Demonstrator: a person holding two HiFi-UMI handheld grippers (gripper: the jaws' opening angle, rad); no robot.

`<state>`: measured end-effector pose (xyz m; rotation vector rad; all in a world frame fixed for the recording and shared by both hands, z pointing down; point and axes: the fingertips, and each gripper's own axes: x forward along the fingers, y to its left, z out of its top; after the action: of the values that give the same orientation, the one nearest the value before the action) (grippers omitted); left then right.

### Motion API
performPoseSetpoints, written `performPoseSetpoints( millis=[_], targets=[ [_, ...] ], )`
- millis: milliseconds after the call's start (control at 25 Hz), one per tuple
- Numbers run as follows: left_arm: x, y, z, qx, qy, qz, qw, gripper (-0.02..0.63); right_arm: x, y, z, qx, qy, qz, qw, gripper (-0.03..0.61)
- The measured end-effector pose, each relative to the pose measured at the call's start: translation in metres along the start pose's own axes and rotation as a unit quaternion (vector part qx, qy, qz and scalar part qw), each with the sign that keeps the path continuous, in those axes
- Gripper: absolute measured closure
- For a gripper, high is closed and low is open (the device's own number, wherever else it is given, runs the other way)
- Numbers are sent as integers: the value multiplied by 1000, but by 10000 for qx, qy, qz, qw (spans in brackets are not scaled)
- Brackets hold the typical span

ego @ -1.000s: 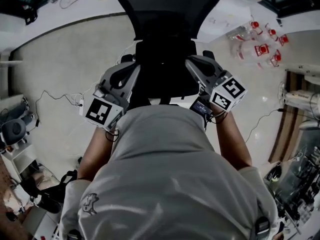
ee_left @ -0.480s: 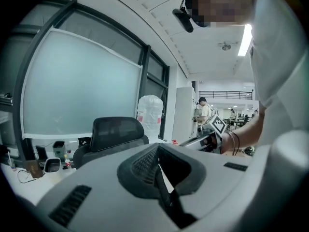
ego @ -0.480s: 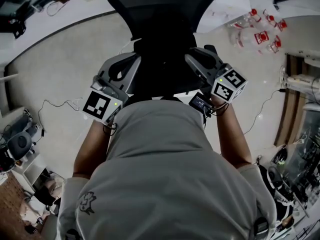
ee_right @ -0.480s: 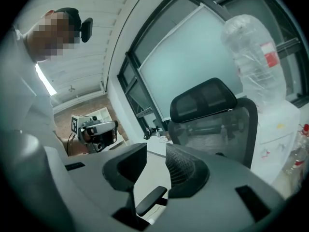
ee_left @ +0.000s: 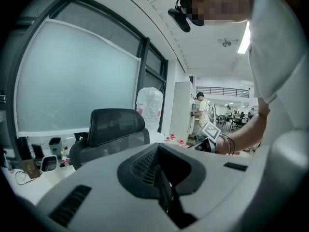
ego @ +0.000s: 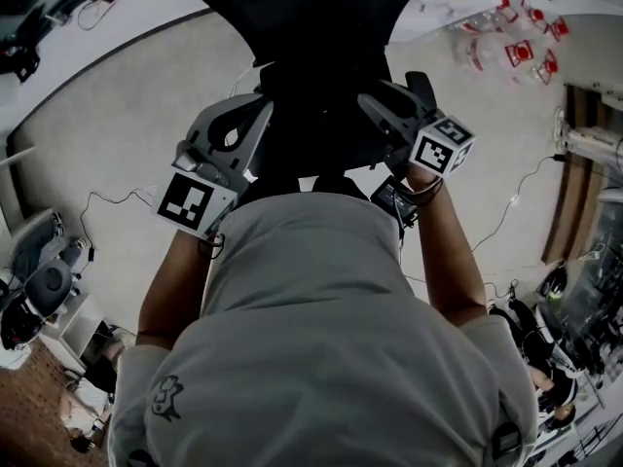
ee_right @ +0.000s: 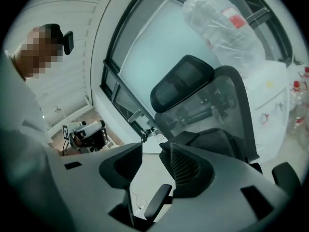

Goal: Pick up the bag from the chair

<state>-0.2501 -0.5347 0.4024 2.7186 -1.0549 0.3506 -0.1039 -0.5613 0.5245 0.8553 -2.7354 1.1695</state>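
At the left of the head view, the left gripper point(ee_left: 157, 159) sits beside the chair point(ego: 311, 13), its jaws pressed together on nothing. In the middle, the dark bag point(ee_right: 218, 140) lies on the chair seat, against the backrest. At the right, the right gripper point(ee_right: 151, 153) has just been opening its jaws. They stand apart and empty, with only floor and an armrest point(ee_right: 157, 202) showing through the gap.
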Motion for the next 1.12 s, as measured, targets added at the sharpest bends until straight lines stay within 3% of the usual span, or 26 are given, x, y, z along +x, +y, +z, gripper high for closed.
performPoseSetpoints(
  millis=[280, 480, 1120],
  targets=[
    [11, 9, -14, -82, 193, -107, 9997, 601, 25, -40, -17, 605, -62, 31, 9981, 393],
    [19, 14, -11, -79, 205, -143, 9997, 601, 48, -42, -19, 881, -188, 452, 9949, 383],
    [27, 36, -23, -340, 322, -55, 9989, 601, 103, -18, 19, 924, -366, 1676, 9808, 383]
  ],
)
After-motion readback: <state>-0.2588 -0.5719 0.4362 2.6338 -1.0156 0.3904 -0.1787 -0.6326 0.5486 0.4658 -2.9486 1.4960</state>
